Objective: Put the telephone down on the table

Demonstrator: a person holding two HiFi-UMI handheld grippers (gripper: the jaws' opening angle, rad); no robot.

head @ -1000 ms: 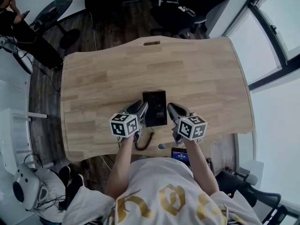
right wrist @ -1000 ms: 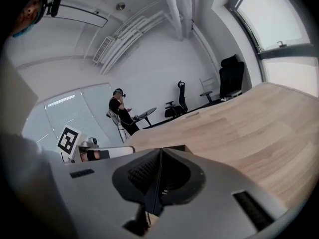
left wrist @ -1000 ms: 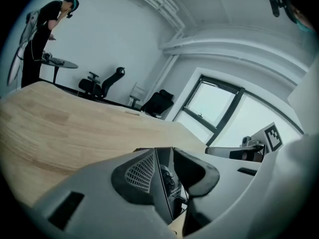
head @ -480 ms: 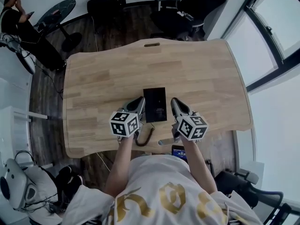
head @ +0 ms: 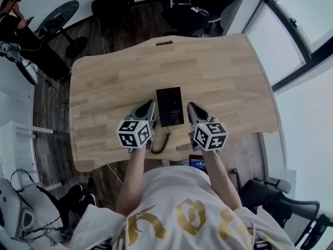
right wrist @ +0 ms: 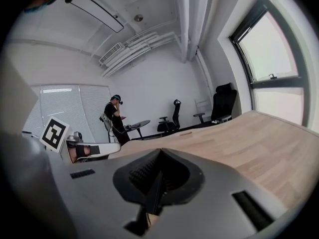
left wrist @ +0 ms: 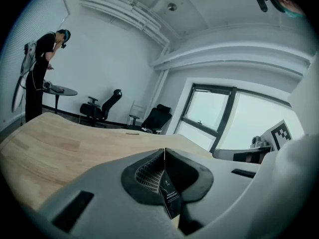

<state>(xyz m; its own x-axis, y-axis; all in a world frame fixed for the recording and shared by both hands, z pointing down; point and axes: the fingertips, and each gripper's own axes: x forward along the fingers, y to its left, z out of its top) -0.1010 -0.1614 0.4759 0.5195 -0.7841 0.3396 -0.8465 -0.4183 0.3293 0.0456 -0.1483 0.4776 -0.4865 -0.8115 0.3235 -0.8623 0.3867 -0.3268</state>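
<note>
Both grippers have drawn slightly away from the telephone point(head: 170, 106) since the earlier frames. A sliver of bare desk point(head: 223, 82) now shows on either side of it where their tips had been close against its edges. The telephone itself looks unmoved on the wood.

It is a flat black slab lying face up near the middle of the desk, its long sides running near to far. The left gripper point(head: 148, 108) sits just left of the telephone's near half and the right gripper point(head: 192, 109) just right of it, so the telephone lies between the two, touching neither. Each points toward the far edge, its marker cube close to the person's hand.

In the left gripper view the jaws are pressed together along a single seam, and the right gripper view shows the same. Neither pair pinches the telephone.

A dark cable point(head: 162, 141) loops on the desk near the front edge, just nearer than the telephone. Office chairs point(head: 110, 3) stand beyond the far edge.
</note>
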